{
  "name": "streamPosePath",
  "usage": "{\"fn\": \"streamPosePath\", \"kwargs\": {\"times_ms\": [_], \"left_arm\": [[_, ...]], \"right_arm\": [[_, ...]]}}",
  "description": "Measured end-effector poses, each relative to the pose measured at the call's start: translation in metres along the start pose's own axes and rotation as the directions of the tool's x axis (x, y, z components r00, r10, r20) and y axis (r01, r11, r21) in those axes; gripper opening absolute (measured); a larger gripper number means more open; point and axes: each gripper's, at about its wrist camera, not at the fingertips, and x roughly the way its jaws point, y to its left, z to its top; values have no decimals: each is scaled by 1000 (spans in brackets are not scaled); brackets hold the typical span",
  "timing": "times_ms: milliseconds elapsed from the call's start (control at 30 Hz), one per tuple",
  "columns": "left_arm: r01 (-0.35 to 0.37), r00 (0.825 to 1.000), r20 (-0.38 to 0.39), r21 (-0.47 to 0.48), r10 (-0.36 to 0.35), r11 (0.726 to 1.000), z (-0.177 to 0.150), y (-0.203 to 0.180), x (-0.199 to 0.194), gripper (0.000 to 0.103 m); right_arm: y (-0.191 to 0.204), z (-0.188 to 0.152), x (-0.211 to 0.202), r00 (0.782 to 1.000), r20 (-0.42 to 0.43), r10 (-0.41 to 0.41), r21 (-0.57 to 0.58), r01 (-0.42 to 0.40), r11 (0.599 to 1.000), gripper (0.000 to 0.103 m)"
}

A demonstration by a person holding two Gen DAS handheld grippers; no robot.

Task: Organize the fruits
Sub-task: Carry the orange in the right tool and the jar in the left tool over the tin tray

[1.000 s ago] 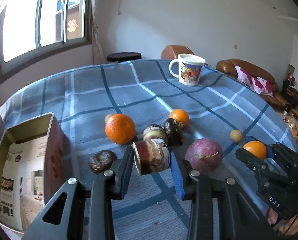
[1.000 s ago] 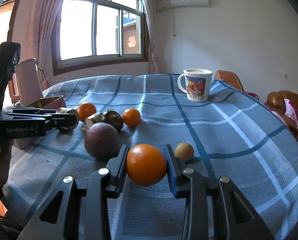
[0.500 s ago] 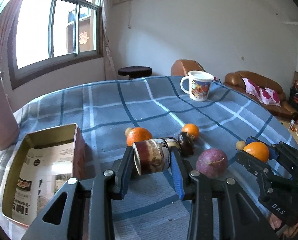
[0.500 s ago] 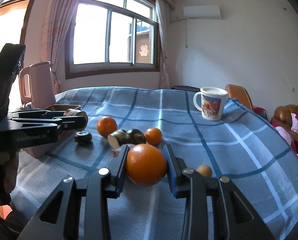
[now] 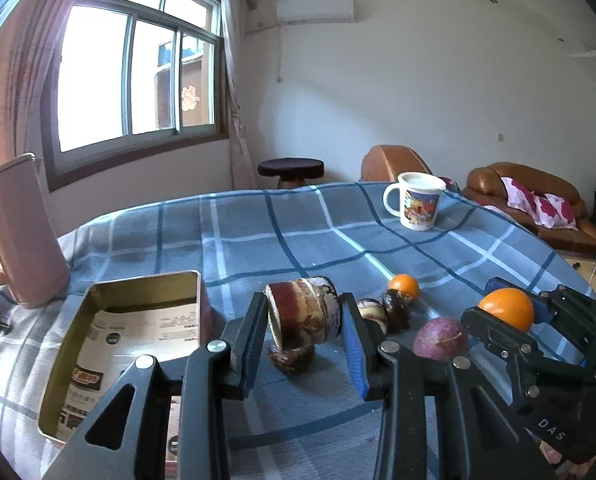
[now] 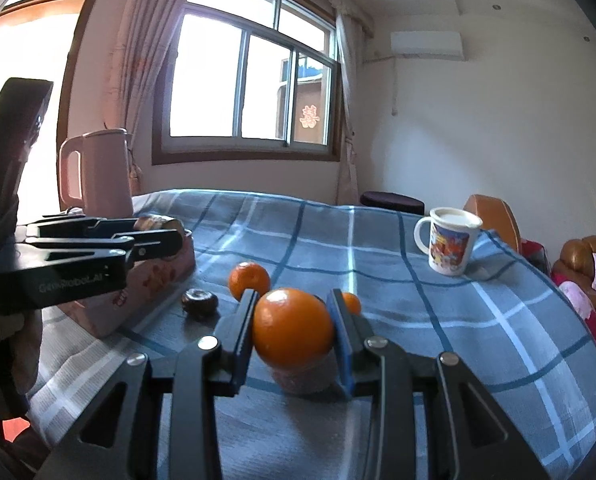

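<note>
Both grippers have risen off the table since a second ago, each with its load clamped. The left gripper (image 5: 304, 332) holds a brown cane piece (image 5: 304, 312) crosswise between its pads, now at centre frame and just right of the open tin (image 5: 78, 344) at lower left. The right gripper (image 6: 292, 328) holds an orange (image 6: 293, 327), at centre of its own view and at right in the left view. Judgement: both items are in transit toward the tin; neither is deposited, and the tin holds only printed paper.

Count, items loose on the table (image 5: 258, 236):
- Oranges: two, one large (image 6: 249, 279), one small (image 5: 404, 285).
- Purple round fruit: one (image 5: 440, 338).
- Dark chestnut-like pieces: one near the tin (image 6: 199, 300), one beside the small orange (image 5: 396, 310).
- Cane stub: one (image 5: 370, 309).

Held: one orange, one cane piece.

Other: one mug (image 5: 418, 206), one pink kettle (image 5: 16, 232).

A further small fruit is not confirmed in these views.
</note>
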Motion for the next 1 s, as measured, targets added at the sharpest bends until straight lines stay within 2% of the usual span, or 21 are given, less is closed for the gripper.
{"fn": "streamPosePath", "kwargs": {"times_ms": [400, 1000], "left_arm": [[-47, 998, 28, -26, 48, 999, 3, 20, -10, 38], [-126, 991, 21, -102, 129, 987, 0, 64, -16, 38]], "right_arm": [[22, 22, 6, 998, 37, 43, -48, -42, 998, 38], [59, 53, 26, 991, 59, 119, -122, -111, 986, 38]]}}
